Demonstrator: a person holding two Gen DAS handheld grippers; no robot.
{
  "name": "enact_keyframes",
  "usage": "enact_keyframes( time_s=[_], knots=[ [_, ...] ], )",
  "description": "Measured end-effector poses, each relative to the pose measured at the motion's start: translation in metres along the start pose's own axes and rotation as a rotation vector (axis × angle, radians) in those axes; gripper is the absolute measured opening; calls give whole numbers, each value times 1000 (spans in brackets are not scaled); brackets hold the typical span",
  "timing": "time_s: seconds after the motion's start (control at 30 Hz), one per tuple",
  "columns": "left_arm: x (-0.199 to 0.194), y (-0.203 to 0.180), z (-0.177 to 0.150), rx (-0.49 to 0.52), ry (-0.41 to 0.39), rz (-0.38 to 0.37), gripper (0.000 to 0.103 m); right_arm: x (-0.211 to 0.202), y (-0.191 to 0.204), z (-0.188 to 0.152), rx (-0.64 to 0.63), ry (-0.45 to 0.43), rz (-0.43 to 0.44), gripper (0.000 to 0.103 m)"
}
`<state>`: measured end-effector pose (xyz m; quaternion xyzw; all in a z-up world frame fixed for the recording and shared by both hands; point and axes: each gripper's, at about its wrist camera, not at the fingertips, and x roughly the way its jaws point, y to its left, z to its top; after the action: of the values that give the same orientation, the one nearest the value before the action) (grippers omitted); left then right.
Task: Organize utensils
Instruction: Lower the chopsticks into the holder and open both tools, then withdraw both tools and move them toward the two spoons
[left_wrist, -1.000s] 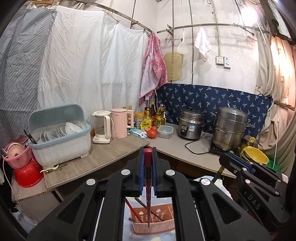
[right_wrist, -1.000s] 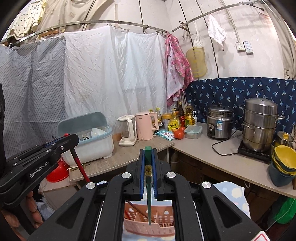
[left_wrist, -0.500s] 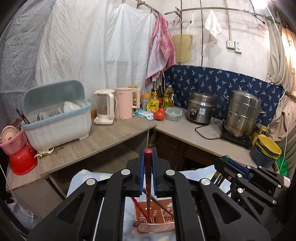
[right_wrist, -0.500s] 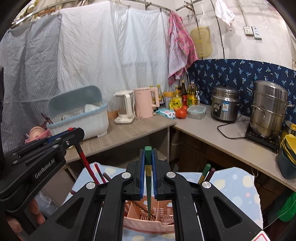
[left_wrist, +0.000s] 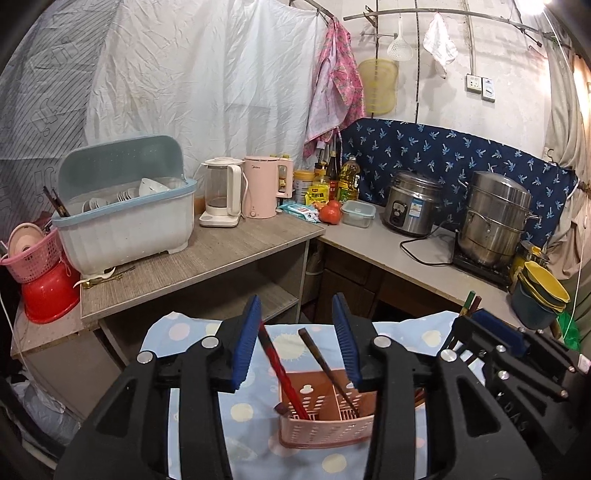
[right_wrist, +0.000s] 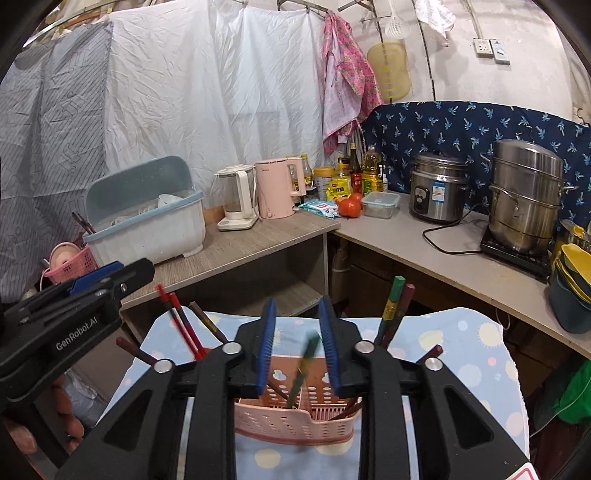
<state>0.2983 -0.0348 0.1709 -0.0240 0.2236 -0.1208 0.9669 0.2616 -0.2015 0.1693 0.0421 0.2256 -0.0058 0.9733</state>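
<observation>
While the left gripper (left_wrist: 295, 341) stands with its jaws spread wide and empty in the lower middle of the left wrist view, a red chopstick (left_wrist: 281, 373) leans free between them, its tip inside the pink utensil basket (left_wrist: 325, 430) on the dotted blue cloth (left_wrist: 192, 334). A dark chopstick (left_wrist: 327, 369) leans beside it.

Seen from the right wrist, the right gripper (right_wrist: 297, 345) is likewise released, and a blurred green chopstick (right_wrist: 303, 369) stands loose between its fingers, its lower end in the basket (right_wrist: 273, 424) at bottom centre.
</observation>
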Motion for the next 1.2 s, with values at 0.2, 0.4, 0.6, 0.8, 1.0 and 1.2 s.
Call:
enact_keyframes(
  time_s=[0.2,0.4,0.6,0.8,1.0,1.2],
  knots=[
    [-16,7,-7,-24,5,11,44,-22,-3,-2,9,-23,-5,33],
    [-35,7,-16,-22,12,17,44,-44,-8,-14,17,-20,-4,34],
    [-58,6,-39,-22,30,1,44,-65,-14,-45,5,18,-21,34],
    [-69,2,-81,-10,104,-21,44,-77,-25,-98,20,116,-33,34],
    [-67,-2,-134,-22,220,-36,44,-80,-40,-155,53,232,-57,34],
    [-64,-6,-196,-29,356,-45,44,-84,-47,-212,68,350,-73,34]
  ],
)
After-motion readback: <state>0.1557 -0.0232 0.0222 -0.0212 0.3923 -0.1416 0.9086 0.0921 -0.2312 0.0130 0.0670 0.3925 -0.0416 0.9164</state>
